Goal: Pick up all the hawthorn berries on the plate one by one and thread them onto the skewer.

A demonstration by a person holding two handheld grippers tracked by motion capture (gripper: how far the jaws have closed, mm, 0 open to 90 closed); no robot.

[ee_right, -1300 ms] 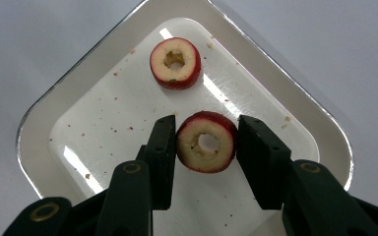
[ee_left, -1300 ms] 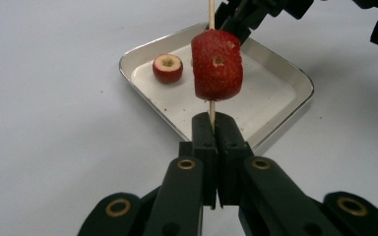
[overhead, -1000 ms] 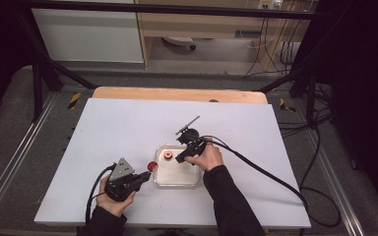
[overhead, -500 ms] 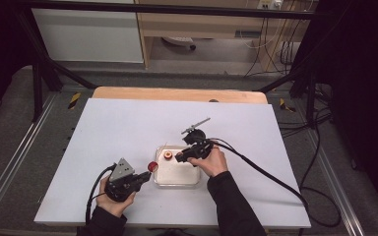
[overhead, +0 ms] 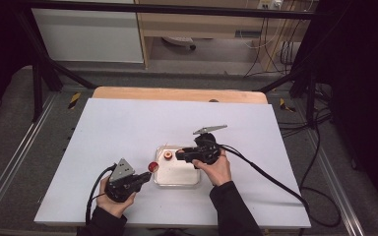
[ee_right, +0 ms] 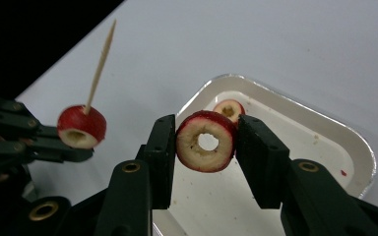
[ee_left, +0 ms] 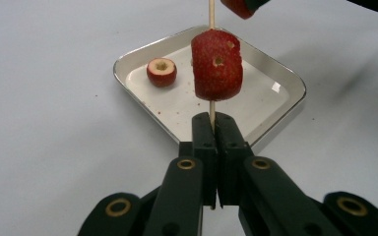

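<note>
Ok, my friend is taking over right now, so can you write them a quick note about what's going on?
Left gripper: jaws shut on the wooden skewer, held upright, with one cored red fruit already threaded on.
Right gripper: jaws shut on a second cored fruit ring, lifted above the metal tray.
One more cored fruit lies in the tray, on the white table.
Done: one fruit skewered, the second picked up.
Left: probably bring the ring's hole over the skewer tip, slide it down, then fetch the last fruit.

A red cored fruit (ee_left: 217, 65) is threaded on a wooden skewer (ee_left: 211, 12); another cored fruit (ee_right: 206, 141) is held above the steel tray (ee_right: 295, 123), where a third piece (ee_left: 161, 72) lies.
</note>
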